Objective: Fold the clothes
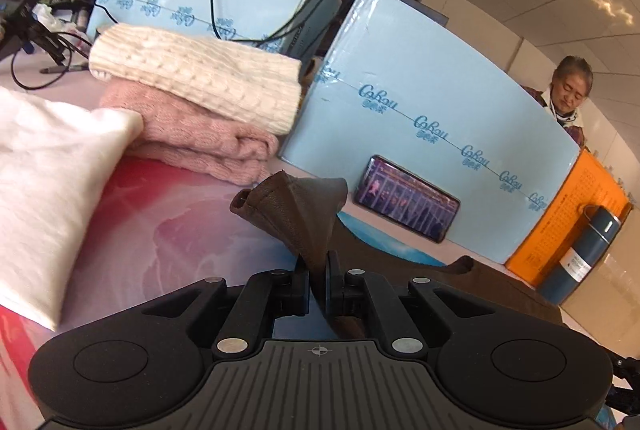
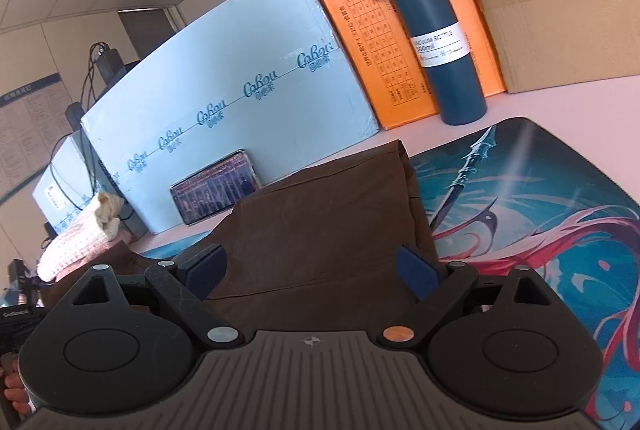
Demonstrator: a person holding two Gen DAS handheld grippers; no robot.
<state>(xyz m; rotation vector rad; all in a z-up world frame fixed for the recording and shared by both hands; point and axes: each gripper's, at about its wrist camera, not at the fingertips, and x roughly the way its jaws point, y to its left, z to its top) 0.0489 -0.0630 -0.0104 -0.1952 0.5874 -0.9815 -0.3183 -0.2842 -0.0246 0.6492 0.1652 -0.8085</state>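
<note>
A brown garment [image 2: 320,214] lies folded on the printed desk mat [image 2: 540,198]. My left gripper [image 1: 318,270] is shut on a corner of the brown garment [image 1: 304,206], which stands up in a peak above the jaws. My right gripper [image 2: 316,270] is open, its blue pads [image 2: 416,270] spread over the brown garment's near part. A folded cream knit [image 1: 192,70] lies on a folded pink knit [image 1: 208,138] at the back left. A white garment [image 1: 52,166] lies at the left.
Light blue boxes [image 1: 432,134] stand along the back, with a phone [image 1: 408,206] leaning on one. An orange box [image 2: 400,30], a dark blue vacuum bottle [image 2: 432,34] and a cardboard box [image 2: 560,18] stand at the right. Cables and devices [image 1: 36,26] crowd the far left. A person [image 1: 568,90] sits behind.
</note>
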